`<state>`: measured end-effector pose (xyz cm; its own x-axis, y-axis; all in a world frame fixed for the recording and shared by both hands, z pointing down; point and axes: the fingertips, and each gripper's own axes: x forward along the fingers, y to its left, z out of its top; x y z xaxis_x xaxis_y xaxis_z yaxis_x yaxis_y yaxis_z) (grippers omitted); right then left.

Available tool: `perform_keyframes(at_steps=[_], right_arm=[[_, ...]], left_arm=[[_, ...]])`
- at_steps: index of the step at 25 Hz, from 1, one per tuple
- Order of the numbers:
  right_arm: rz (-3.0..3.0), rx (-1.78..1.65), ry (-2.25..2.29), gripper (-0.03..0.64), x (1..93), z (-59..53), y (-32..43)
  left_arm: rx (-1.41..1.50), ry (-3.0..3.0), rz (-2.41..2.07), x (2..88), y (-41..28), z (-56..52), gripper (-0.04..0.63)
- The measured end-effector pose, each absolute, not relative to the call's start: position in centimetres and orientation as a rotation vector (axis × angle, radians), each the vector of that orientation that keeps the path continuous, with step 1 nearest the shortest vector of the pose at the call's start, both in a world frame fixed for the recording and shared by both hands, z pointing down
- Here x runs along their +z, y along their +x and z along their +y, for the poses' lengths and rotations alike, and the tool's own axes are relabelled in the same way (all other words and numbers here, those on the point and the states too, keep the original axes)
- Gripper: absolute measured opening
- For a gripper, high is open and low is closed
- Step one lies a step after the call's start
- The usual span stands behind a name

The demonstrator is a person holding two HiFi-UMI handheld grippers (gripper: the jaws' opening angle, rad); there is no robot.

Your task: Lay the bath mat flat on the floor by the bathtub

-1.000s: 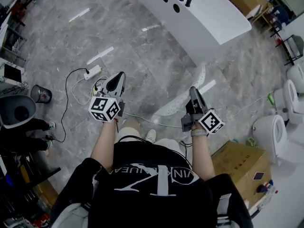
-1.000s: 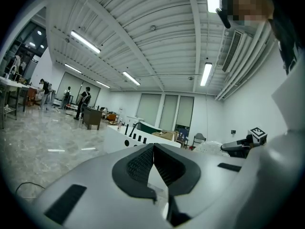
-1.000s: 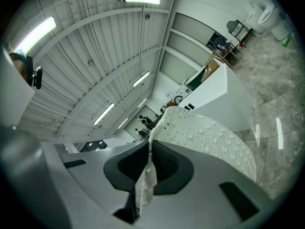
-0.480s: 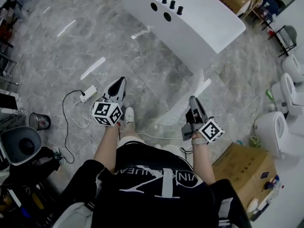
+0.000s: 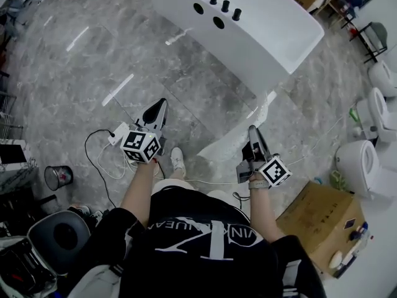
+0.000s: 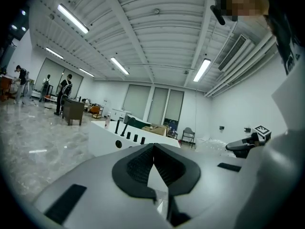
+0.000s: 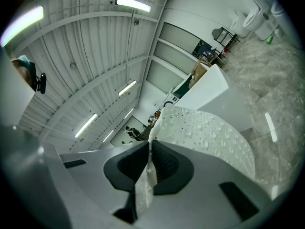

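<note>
The white bath mat [image 5: 231, 143], studded with small bumps, hangs in a curved strip above the grey marble floor. My right gripper [image 5: 252, 130] is shut on its near edge. In the right gripper view the mat [image 7: 209, 132] is pinched between the pads and spreads out ahead of the right gripper [image 7: 150, 149]. My left gripper [image 5: 161, 102] is held to the left, apart from the mat; in its own view the left gripper [image 6: 153, 148] is shut with nothing in it. The long white bathtub [image 5: 248, 30] with black fittings stands ahead, also visible as the bathtub [image 6: 107, 140] and the bathtub [image 7: 207, 89].
A power strip [image 5: 118, 133] with a looping cable lies on the floor at the left, near a small bin [image 5: 57, 177]. A cardboard box [image 5: 316, 216] and toilets [image 5: 360, 163] stand at the right. An office chair [image 5: 56, 234] is behind left. People [image 6: 62, 92] stand far off.
The person has stepped toward the bathtub, so it now lies closer ahead. Both grippers keep their pose, and the mat stays in the right one.
</note>
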<state>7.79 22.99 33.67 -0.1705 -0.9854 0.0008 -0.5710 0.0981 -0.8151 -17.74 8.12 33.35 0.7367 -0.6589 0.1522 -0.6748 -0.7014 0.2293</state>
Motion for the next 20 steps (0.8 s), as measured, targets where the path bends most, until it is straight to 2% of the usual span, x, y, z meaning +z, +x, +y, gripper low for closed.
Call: perform_keyframes(at_steps=[20], right_arm=[[1.764, -0.858, -1.549, 0.038, 34.6, 1.6, 2.4]], left_arm=[[0.154, 2.660, -0.941, 37.0, -22.6, -8.7, 0.017]])
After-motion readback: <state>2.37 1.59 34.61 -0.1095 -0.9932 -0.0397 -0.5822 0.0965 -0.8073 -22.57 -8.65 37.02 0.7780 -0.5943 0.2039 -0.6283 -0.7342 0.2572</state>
